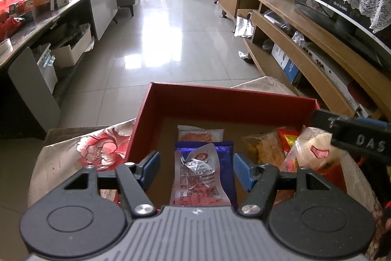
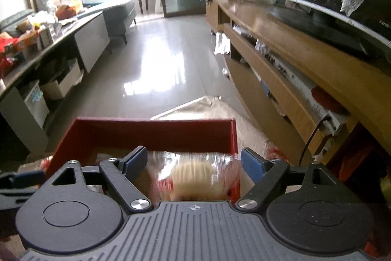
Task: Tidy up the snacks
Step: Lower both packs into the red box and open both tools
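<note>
The red box (image 1: 220, 102) sits on a flowery cloth (image 1: 102, 146), with a TV stand (image 1: 305, 23) close on the right. Left tongs (image 1: 195, 169) are spread over a pink-and-white snack packet (image 1: 198, 177) lying on a purple one (image 1: 226, 151), not touching it. Only this view shows the yellow and red packets (image 1: 266, 146) piled on the box's right. The right wrist view is blurry: right tongs (image 2: 194, 163) spread wide, with a clear-wrapped pale biscuit pack (image 2: 193, 175) between them, pads clear of it.

A red box (image 1: 220, 99) sits on a beige cloth (image 1: 97, 148) (red flowers) holding a blue packet (image 1: 226, 163).
</note>
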Demonstrator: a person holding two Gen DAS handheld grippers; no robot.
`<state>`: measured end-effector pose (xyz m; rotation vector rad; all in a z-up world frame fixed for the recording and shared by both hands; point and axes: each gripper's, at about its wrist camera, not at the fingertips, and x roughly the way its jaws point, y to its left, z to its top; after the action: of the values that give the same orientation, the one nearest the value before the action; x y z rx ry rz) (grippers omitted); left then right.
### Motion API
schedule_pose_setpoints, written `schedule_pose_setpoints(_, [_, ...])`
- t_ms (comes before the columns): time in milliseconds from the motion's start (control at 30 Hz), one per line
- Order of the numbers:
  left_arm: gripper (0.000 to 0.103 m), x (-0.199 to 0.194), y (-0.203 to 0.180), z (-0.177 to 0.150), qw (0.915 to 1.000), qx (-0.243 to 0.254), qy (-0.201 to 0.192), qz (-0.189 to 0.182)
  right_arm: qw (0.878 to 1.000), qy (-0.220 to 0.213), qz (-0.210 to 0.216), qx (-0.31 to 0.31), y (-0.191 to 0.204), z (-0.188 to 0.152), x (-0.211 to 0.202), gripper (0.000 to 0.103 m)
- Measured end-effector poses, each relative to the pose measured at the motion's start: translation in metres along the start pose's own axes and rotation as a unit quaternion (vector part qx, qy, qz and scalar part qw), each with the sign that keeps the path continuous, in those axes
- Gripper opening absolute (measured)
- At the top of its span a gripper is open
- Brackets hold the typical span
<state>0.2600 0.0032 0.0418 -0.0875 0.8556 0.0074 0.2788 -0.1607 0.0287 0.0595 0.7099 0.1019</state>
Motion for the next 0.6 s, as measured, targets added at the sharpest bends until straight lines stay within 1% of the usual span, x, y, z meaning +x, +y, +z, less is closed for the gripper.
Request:
schedule_pose_setpoints(200, [0.069, -0.007, 0.000, -0.005, 1.0000, 0.004, -0.002, -0.001, 1.000, -0.014, 0.001, -0.001, -0.001, 0.001, -0.009, 0.088])
schedule_pose_setpoints(367, [0.069, -0.013, 0.001, -0.010, 1.0000, 0.005, -0.002, -0.002, 1.000, -0.014, 0.003, -0.003, 0.001, 0.002, -0.014, 0.088])
schedule_pose_setpoints(433, [0.069, -0.016, 0.001, -0.013, 1.0000, 0.005, -0.002, -0.004, 1.000, -0.014, 0.004, -0.004, 0.002, -0.002, -0.019, 0.088])
schedule_pose_setpoints(600, [0.069, -0.026, 0.003, -0.025, 1.0000, 0.006, -0.001, -0.007, 1.000, -0.001, 0.004, -0.029, 0.010, -0.018, -0.032, 0.089])
